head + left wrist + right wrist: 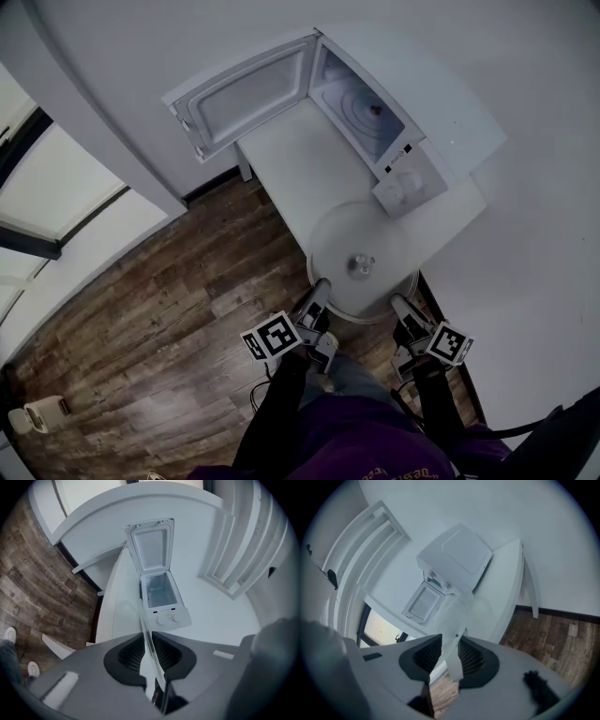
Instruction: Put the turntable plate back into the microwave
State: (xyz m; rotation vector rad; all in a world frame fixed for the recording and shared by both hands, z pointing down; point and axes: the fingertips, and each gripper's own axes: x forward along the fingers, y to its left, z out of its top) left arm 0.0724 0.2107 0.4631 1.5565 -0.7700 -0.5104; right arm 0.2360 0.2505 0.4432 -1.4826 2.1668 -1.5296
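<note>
**A:** Turntable plate (364, 246): where is it relative to the microwave (375, 112)?

**B:** It is out in front of the microwave, well apart from the cavity and over the near end of the table (291, 159). The left gripper (321, 289) pinches the rim on the side away from the microwave, glass edge tight between its jaws. The right gripper (399, 304) pinches the same near rim further along.

**A:** How should the carry go?

**B:** I'd hold the plate level and move both hands together, since unequal pulls could twist glass held only at its edge. The door (248, 94) stands wide open to the microwave's left, so the way in looks free.

**A:** And the landing?

**B:** Centre the plate's boss over the hub (375, 110) on the microwave floor. Lower it flat and let go only once it sits.
</note>
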